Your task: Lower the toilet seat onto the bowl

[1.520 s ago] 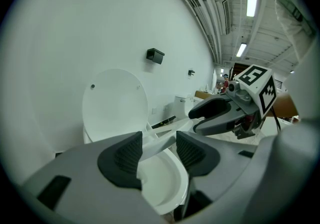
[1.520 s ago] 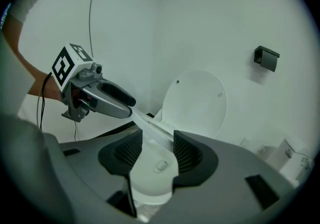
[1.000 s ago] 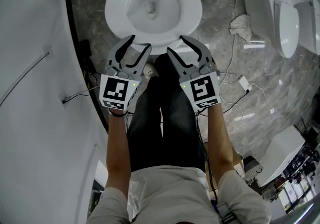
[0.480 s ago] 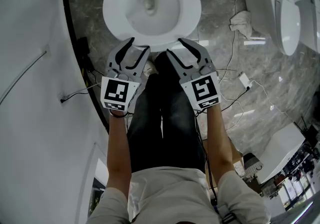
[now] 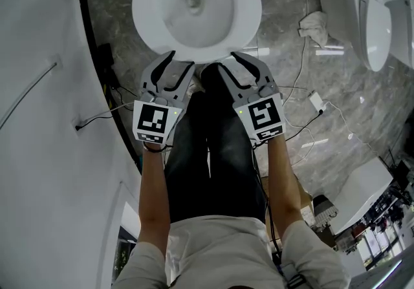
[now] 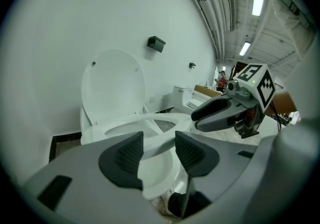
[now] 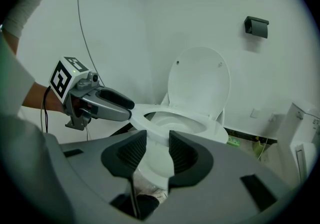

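The white toilet seat lies flat on the bowl at the top of the head view, and its lid stands upright against the wall. My left gripper hovers just short of the bowl's front rim, open, with nothing between its pads. Beside it my right gripper is level with it and apart from the rim. Its jaws are closing, a narrow gap still shows, and nothing is between them. Each gripper view shows the other gripper pointing at the seat's front edge.
The person's dark-trousered legs stand right below the bowl. A white wall bounds the left. A second toilet, a crumpled cloth, cables and a white box lie on the marble floor to the right.
The toilet has slid upward in the head view while both grippers stayed side by side before its rim. The right gripper's jaws have narrowed.
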`<state>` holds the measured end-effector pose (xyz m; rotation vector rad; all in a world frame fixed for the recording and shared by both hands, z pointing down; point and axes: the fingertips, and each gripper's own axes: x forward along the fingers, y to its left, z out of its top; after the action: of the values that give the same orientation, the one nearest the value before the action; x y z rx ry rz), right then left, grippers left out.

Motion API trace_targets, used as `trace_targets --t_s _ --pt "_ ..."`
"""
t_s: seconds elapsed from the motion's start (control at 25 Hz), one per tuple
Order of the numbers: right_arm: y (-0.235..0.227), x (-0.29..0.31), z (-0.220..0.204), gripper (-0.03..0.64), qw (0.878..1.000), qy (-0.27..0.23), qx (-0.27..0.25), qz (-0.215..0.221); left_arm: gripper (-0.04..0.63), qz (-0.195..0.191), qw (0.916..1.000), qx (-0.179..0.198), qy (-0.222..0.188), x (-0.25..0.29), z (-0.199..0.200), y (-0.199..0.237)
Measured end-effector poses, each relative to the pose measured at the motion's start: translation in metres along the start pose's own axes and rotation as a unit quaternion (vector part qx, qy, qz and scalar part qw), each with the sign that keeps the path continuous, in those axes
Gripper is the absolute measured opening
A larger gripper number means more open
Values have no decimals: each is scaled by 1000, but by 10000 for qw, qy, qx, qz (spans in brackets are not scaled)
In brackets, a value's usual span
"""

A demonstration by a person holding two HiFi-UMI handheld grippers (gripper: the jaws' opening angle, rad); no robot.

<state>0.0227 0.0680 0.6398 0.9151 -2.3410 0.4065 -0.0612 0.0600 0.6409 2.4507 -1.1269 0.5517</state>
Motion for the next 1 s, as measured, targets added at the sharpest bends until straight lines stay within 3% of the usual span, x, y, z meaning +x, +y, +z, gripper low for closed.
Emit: trace_targets --t_s 0.4,1.0 --pt "3 7 -20 138 9998 144 159 29 213 -13 9998 -80 193 4 -21 -3" --pt "6 19 -57 114 9983 403 419 53 196 14 9983 -518 255 13 -57 -3"
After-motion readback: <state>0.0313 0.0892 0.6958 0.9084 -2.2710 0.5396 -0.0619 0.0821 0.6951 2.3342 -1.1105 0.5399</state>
